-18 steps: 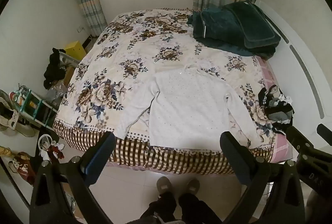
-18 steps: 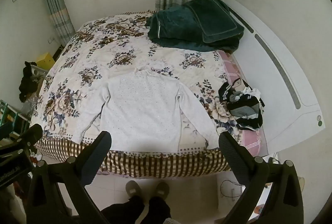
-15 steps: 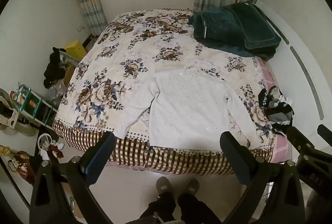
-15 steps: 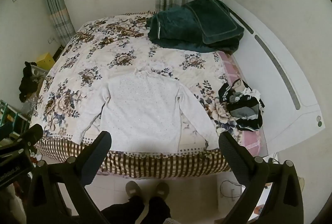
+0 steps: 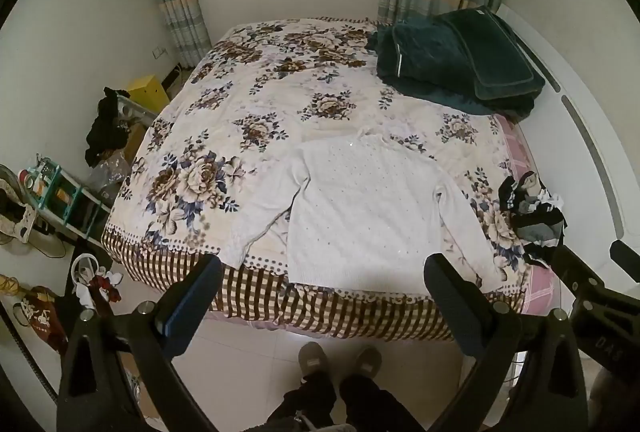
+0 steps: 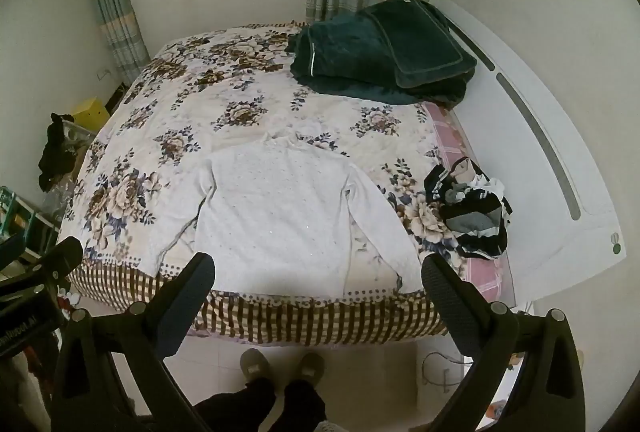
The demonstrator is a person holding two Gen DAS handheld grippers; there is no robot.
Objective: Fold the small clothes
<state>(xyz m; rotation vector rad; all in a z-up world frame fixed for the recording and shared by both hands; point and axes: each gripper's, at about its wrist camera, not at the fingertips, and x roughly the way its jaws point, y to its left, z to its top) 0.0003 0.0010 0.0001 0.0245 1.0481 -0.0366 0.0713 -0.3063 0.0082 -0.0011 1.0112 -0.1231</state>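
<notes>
A small white long-sleeved sweater [image 5: 368, 208] lies spread flat, sleeves out, near the front edge of the floral bed [image 5: 280, 104]; it also shows in the right wrist view [image 6: 280, 216]. A heap of black, white and grey clothes [image 5: 532, 216] lies at the bed's right edge, also seen in the right wrist view [image 6: 472, 212]. My left gripper [image 5: 322, 276] is open and empty, held above the floor in front of the bed. My right gripper [image 6: 318, 272] is open and empty, level with it.
A folded dark green blanket [image 5: 456, 64] lies at the bed's far right. Shelves, shoes and dark clothes [image 5: 108, 128] crowd the floor on the left. The person's slippered feet [image 5: 340, 360] stand on the tiles before the bed. A white headboard [image 6: 532, 136] runs along the right.
Both grippers have risen very slightly; the bed sits a touch lower in both views. The clothes have not moved and both grippers stay open.
</notes>
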